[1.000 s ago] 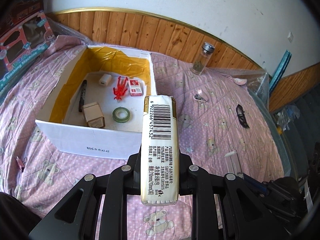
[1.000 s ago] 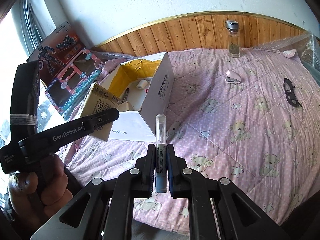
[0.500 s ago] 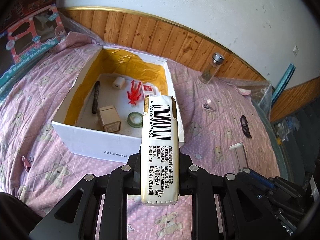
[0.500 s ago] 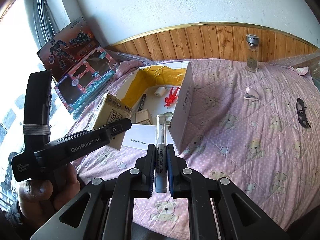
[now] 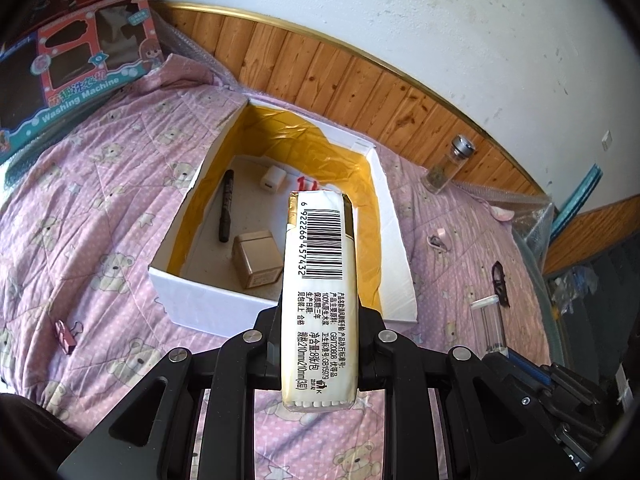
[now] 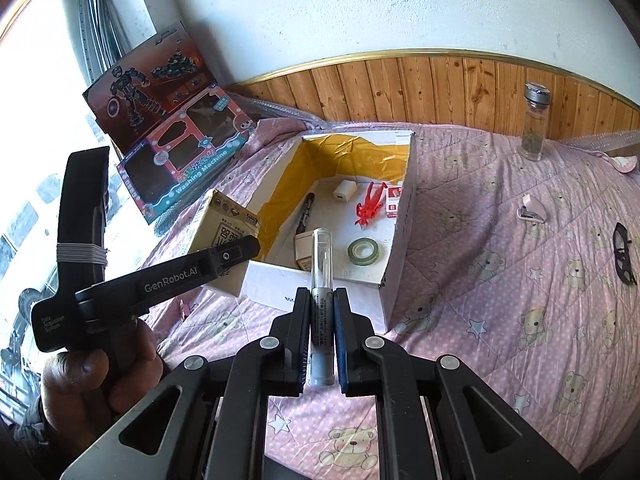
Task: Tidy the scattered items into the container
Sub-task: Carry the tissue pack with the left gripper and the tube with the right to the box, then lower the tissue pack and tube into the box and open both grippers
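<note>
My left gripper [image 5: 318, 320] is shut on a cream tissue pack [image 5: 318, 280] with a barcode, held over the near wall of the white box [image 5: 188, 288] lined in yellow. Inside the box lie a black marker [image 5: 226, 210], a white charger [image 5: 273, 179] and a small beige carton [image 5: 258, 258]. My right gripper [image 6: 322, 300] is shut on a grey tube with a clear cap [image 6: 321, 264], its tip over the box's near wall [image 6: 276, 284]. The right wrist view also shows a green tape roll [image 6: 363, 251] and a red figure [image 6: 370, 204] in the box.
On the pink bear quilt lie a glass jar [image 6: 534, 128], a black eye mask [image 6: 624, 254], a pink clipper [image 6: 532, 208], a pink binder clip [image 5: 66, 334] and a clear case [image 5: 490, 326]. Toy boxes [image 6: 180, 168] lean at the back left. A hand [image 6: 80, 380] holds the left gripper.
Both grippers have carried their items closer to the box, which now looks larger and sits right under their tips. The grips have not changed.
</note>
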Tool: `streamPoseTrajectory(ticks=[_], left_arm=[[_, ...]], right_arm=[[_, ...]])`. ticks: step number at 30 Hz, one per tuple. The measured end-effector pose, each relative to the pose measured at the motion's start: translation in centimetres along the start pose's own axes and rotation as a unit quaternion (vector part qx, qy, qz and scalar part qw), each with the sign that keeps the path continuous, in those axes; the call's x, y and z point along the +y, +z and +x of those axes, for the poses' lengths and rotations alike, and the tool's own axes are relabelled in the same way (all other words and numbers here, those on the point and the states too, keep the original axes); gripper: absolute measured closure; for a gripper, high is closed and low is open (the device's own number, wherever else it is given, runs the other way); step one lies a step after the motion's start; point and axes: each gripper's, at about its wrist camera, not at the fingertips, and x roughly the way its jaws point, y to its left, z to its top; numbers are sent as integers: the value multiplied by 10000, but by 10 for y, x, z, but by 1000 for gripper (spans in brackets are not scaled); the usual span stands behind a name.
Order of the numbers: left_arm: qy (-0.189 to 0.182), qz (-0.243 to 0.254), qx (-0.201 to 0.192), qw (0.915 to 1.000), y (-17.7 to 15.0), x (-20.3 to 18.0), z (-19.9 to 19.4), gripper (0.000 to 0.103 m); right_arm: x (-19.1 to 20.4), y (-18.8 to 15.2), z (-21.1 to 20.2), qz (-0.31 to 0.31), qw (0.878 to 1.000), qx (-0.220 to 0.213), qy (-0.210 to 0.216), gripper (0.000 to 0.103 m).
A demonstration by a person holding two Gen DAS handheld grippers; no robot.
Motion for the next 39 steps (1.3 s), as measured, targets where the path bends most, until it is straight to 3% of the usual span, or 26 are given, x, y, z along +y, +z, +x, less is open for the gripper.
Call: streamPoseTrajectory(ticks=[14, 27, 39], left_arm=[[-8, -270, -245, 9993, 40, 35, 2, 80], [-238, -234, -504, 9982, 94, 30, 3, 80], [-590, -553, -148, 9966, 130, 29, 44, 80]], right_arm=[[20, 29, 27, -189, 9998, 1, 51, 91], [30, 60, 49, -389, 9992, -55, 89, 91], [13, 81, 83, -386, 9992, 72, -57, 91]])
